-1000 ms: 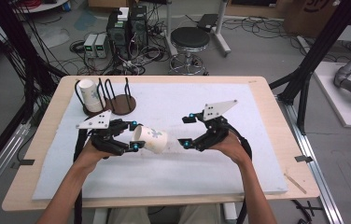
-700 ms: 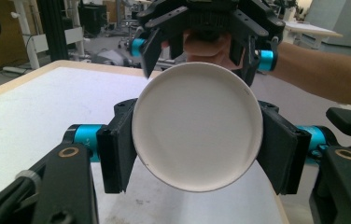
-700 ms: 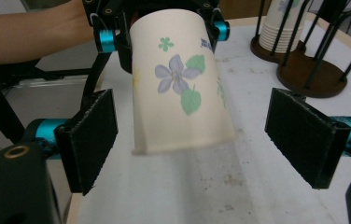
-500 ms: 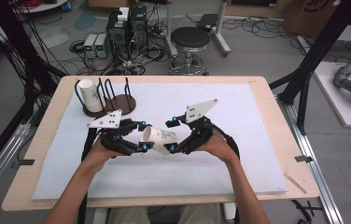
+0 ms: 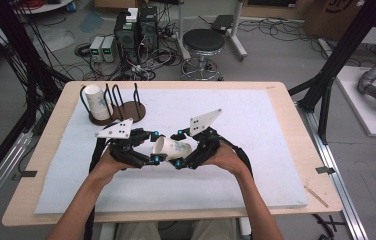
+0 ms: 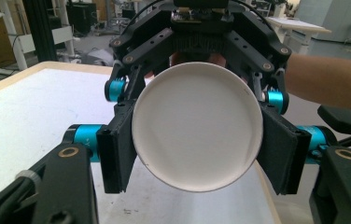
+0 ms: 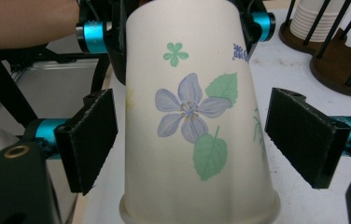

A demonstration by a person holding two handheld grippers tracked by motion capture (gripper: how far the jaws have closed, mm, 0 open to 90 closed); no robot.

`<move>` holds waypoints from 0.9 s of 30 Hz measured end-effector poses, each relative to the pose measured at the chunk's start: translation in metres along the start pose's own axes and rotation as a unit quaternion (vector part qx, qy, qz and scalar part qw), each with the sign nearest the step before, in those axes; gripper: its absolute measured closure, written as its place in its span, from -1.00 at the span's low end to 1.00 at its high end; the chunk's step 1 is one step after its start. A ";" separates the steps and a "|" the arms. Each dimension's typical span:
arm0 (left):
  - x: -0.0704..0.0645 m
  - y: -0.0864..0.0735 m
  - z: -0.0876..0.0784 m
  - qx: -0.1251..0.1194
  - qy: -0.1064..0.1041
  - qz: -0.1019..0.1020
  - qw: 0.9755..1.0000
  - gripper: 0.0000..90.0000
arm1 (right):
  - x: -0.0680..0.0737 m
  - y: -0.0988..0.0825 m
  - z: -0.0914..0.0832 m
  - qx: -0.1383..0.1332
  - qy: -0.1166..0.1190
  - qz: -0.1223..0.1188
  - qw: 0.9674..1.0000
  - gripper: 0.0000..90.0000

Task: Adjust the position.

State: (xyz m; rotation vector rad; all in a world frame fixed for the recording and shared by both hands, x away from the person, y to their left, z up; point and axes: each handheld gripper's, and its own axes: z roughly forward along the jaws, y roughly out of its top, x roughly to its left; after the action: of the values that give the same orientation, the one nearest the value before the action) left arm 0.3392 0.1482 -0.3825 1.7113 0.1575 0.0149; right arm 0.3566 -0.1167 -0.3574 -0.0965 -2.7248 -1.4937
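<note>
the person's 2 arms come in from the near edge of the counter, 1 hand on each claw. the left claw and the right claw point at each other over the white mat that covers most of the counter.

between them is a paper cup, lying on its side in the air, just above the mat. it is white with a blue flower and green leaves on it.

the left claw is closed on the cup. in the left claw view its 2 black pads press on both sides of the cup, near the round bottom end, which faces that camera.

the right claw is open around the cup. in the right claw view its 2 pads stand on each side of the cup, with a small gap on both sides, so they do not press on it. the rim end of the cup is the end near that camera.

farther back, on the left part of the counter, is a brown wooden rack with black wire loops. a stack of white cups stands in its left side. the rack is well apart from the claws.

behind the counter, on the floor, are a round stool and some black boxes with many cables.
</note>
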 end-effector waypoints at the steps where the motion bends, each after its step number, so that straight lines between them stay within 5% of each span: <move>1: 0.000 0.000 0.000 0.000 -0.001 0.001 1.000 -0.20 | 0.000 0.000 0.001 0.002 0.002 0.002 1.000 -0.61; 15: -0.002 0.002 -0.004 -0.009 -0.003 -0.001 1.000 -0.20 | -0.003 -0.008 0.010 0.010 0.013 0.013 1.000 -0.61; 17: -0.001 0.002 -0.005 -0.007 -0.005 0.001 1.000 -0.20 | -0.002 -0.007 0.010 0.012 0.019 0.009 1.000 -0.45; 27: -0.004 0.001 -0.005 -0.006 0.004 0.013 1.000 -0.30 | 0.000 -0.007 0.008 0.014 0.020 0.003 1.000 -0.33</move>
State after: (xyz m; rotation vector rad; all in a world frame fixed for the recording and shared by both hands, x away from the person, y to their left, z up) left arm 0.3350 0.1527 -0.3803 1.7017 0.1400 0.0419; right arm 0.3561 -0.1134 -0.3674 -0.0723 -2.7108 -1.4379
